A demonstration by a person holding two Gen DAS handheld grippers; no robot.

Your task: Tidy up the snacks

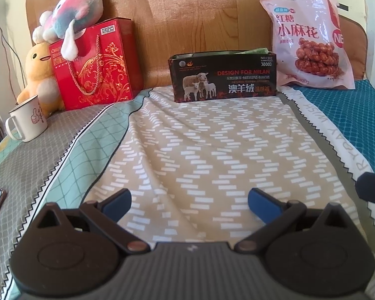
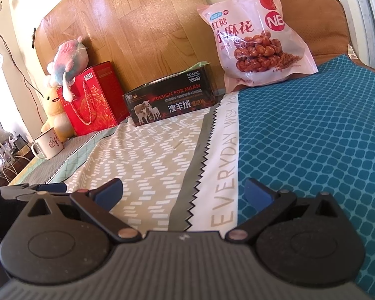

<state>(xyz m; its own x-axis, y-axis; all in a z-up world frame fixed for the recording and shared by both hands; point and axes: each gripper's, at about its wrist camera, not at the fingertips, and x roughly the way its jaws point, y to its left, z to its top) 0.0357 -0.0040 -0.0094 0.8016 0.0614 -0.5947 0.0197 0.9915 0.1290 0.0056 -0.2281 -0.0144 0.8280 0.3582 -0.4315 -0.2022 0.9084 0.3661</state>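
Snack bag (image 1: 310, 42) upright against the headboard (image 1: 187, 20), far right, just beside the open black box (image 1: 223, 76); both grippers (image 1: 189, 201) (image 2: 183, 193) spread wide, empty, low over the bedspread (image 1: 200, 150), well short of either. Best to send the right one forward, pinch the bag's top edge rather than its puffy middle, lift clear. Then lower over the box opening, mindful of the green packet (image 1: 258, 50) already poking out.

My left wrist camera sits low over the bed (image 1: 187, 137), facing the headboard (image 1: 187, 20) squarely. My right one looks from further right, angled leftward. Both share the black box (image 1: 223, 77), snack bag (image 1: 310, 42) and red bag (image 1: 100, 67), all far off.
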